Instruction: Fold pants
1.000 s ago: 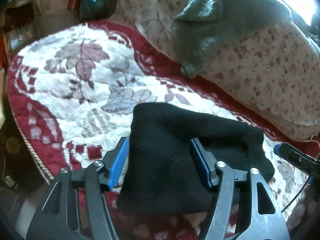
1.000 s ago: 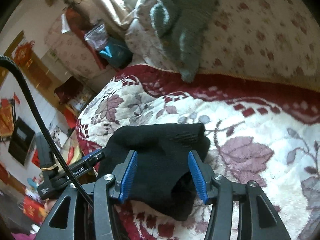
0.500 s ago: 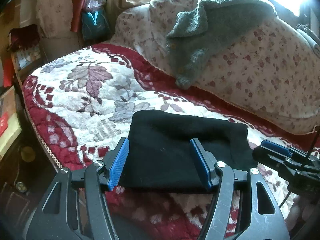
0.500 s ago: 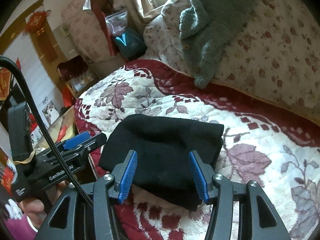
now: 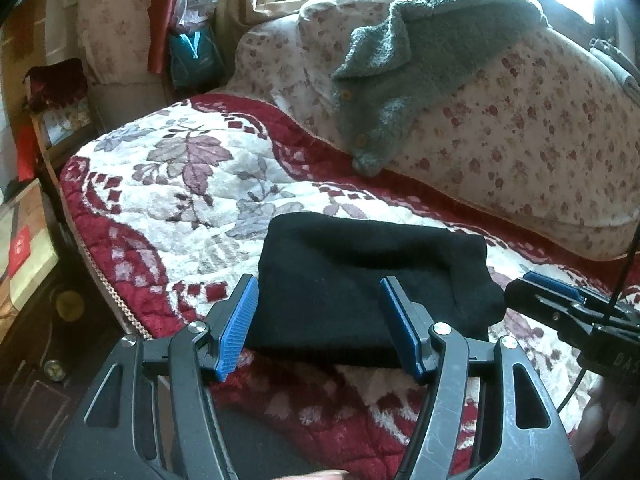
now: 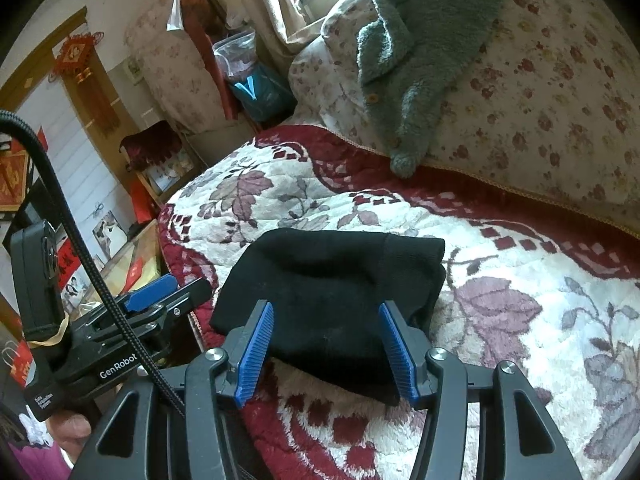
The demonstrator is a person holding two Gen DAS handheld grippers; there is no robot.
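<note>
Left wrist view: our left gripper (image 5: 320, 324) stands apart and empty, the folded black pants (image 5: 360, 284) at 12 o'clock on the floral blanket (image 5: 192, 184), apparently released as finished.

Right wrist view: our right gripper (image 6: 328, 350), likewise apart, frames the pants (image 6: 332, 284) at 12 o'clock without pressing them.

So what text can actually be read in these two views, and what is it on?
"GenRobot": white, on the left gripper body, right wrist view.
Smaller white print lower on that body: too small to read.
"DAS": partial letters on the right gripper body, left wrist view; the rest is cut off.
</note>
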